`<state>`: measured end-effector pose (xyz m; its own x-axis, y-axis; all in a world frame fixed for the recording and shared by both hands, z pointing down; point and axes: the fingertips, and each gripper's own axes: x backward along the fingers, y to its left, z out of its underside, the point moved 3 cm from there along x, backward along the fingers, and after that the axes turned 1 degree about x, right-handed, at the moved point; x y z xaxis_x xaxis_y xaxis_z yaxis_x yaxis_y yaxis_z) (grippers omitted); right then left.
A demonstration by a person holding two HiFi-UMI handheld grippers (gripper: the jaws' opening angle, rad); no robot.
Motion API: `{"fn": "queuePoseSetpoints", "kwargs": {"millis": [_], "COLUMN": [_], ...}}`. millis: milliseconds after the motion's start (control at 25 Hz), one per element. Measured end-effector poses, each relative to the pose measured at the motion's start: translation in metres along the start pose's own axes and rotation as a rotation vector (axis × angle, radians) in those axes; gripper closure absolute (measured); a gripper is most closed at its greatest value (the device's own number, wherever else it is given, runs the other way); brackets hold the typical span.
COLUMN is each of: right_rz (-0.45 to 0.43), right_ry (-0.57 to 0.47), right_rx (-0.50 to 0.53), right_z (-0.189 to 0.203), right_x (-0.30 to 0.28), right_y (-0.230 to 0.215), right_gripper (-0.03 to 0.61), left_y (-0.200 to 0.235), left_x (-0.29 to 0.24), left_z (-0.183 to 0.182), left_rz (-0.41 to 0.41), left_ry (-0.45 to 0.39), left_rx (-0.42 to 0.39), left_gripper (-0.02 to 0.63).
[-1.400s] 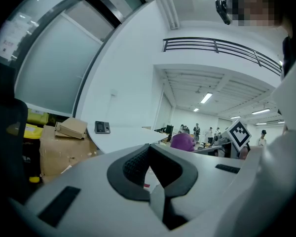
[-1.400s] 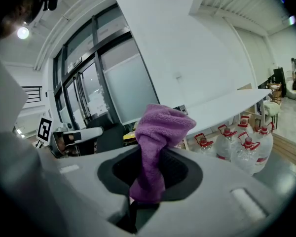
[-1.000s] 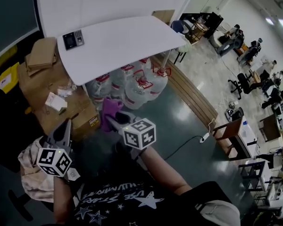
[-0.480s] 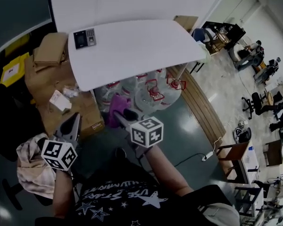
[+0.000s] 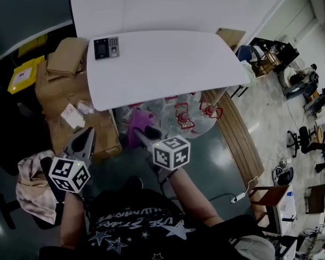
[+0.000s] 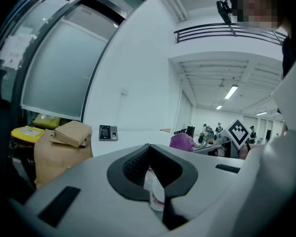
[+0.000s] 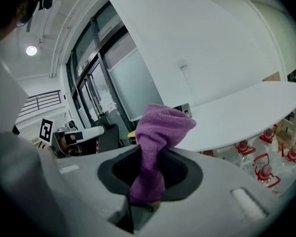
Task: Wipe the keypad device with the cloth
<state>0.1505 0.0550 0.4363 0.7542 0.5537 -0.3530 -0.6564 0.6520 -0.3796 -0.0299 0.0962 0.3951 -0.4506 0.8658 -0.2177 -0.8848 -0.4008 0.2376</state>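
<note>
The keypad device (image 5: 106, 47) is a small dark unit with a button pad, lying at the far left corner of the white table (image 5: 168, 64). It also shows in the left gripper view as the keypad device (image 6: 107, 132), and small behind the cloth in the right gripper view (image 7: 184, 108). My right gripper (image 5: 143, 131) is shut on a purple cloth (image 5: 135, 124), held low in front of the table's near edge. The cloth (image 7: 160, 137) stands bunched up out of the jaws. My left gripper (image 5: 88, 133) hangs lower left, shut, holding nothing (image 6: 149, 154).
Cardboard boxes (image 5: 65, 58) are stacked left of the table, with a yellow box (image 5: 23, 72) beyond them. Water jugs (image 5: 187, 112) stand under the table. A beige cloth (image 5: 28, 180) lies on a chair at my left. Desks and people fill the far right.
The head view has swung so the table and keypad device sit more centred and closer. Both grippers stay low in front of me; the right one still holds the cloth.
</note>
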Motion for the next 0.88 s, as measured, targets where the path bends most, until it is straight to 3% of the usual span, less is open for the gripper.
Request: {"fn": "queuePoseSetpoints", "kwargs": {"millis": [400, 880], "right_rz": [-0.053, 0.001], "right_ry": [0.043, 0.076], "right_rx": [-0.003, 0.009], "right_z": [0.004, -0.006], "right_x": [-0.007, -0.038], "right_y": [-0.017, -0.031], "right_gripper": [0.480, 0.480], "left_y": [-0.004, 0.035], "left_x": [-0.004, -0.032], "left_z": [0.001, 0.002], "left_rz": [-0.072, -0.061], "left_ry": [0.001, 0.022], "left_rx": [-0.011, 0.022], "left_gripper": [0.607, 0.607]}}
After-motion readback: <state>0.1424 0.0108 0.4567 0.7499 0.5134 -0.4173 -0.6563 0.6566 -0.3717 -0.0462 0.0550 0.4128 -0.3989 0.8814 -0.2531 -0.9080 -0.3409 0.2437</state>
